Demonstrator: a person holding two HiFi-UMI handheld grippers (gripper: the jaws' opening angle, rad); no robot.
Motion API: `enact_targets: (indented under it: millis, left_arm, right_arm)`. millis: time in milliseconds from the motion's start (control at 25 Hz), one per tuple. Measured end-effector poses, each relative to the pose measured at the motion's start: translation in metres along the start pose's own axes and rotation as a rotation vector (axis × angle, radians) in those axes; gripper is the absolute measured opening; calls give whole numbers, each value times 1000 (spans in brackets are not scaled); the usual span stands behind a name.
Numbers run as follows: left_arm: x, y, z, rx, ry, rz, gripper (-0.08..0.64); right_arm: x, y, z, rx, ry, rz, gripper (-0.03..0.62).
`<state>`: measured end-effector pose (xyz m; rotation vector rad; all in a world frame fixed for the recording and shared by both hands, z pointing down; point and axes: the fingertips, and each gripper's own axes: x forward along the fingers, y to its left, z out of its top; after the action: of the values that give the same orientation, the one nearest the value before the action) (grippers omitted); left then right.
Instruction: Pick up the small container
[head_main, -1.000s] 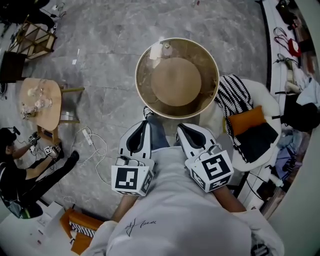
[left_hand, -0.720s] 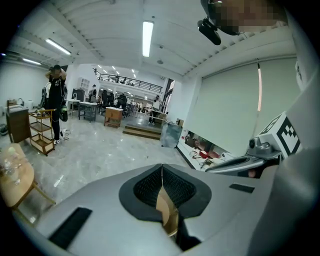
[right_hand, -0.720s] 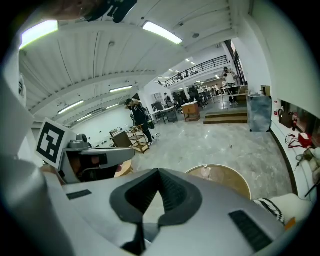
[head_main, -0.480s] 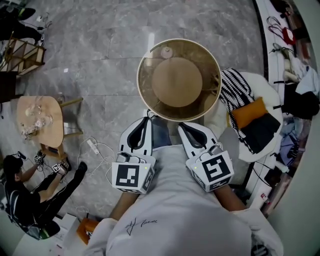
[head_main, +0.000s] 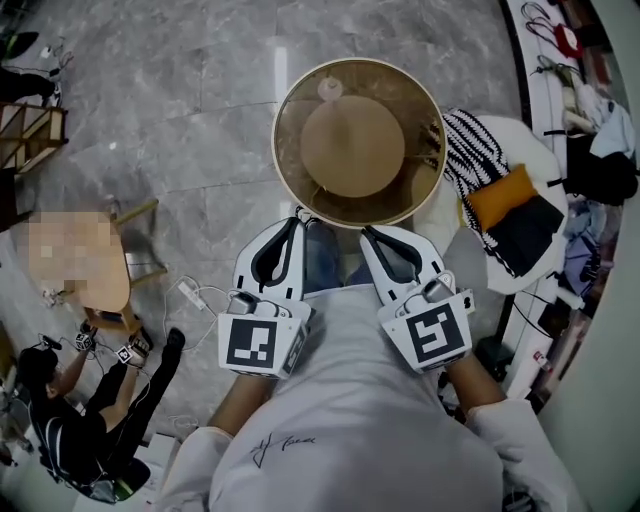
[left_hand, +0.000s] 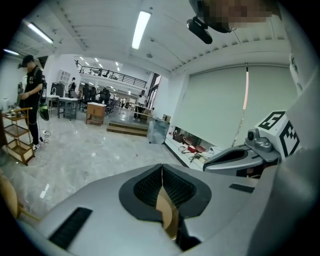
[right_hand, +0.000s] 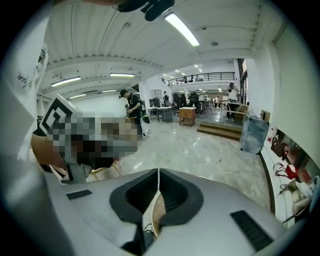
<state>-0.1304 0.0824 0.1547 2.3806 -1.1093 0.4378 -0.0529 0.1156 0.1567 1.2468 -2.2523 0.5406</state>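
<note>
Left gripper (head_main: 297, 218): jaws pressed together along their whole line, with nothing between them. It is held out in front of the person's white shirt (head_main: 345, 420), tips near the table's close edge.
Right gripper (head_main: 366, 232): jaws likewise closed tip to tip and empty. It sits just beside the left gripper, tips also toward the table.
Small container (head_main: 330, 88): pale and round, standing on the far side of the table top close to the rim, well apart from both grippers.
Round table (head_main: 276, 148): gold rim and clear top, with a brown disc showing through the middle.
Armchair (head_main: 528, 165): white, just right of the table. It carries a black-and-white striped cloth (head_main: 468, 178) and an orange cushion (head_main: 500, 198).
Floor (head_main: 180, 110): grey marble. A white power strip (head_main: 189, 293) with its cable lies left of the grippers.
Seated person (head_main: 70, 425): on the floor at lower left, in dark clothes.
</note>
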Motion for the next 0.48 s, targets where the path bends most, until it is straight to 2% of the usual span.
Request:
enact_targets:
  millis: [200, 480]
  left_arm:
    - [8, 11, -11, 16, 33, -17, 18]
    - [19, 13, -26, -7, 103, -58, 17]
  right_arm:
    - [10, -2, -11, 12, 33, -6, 18]
    - [23, -11, -26, -4, 92, -17, 20]
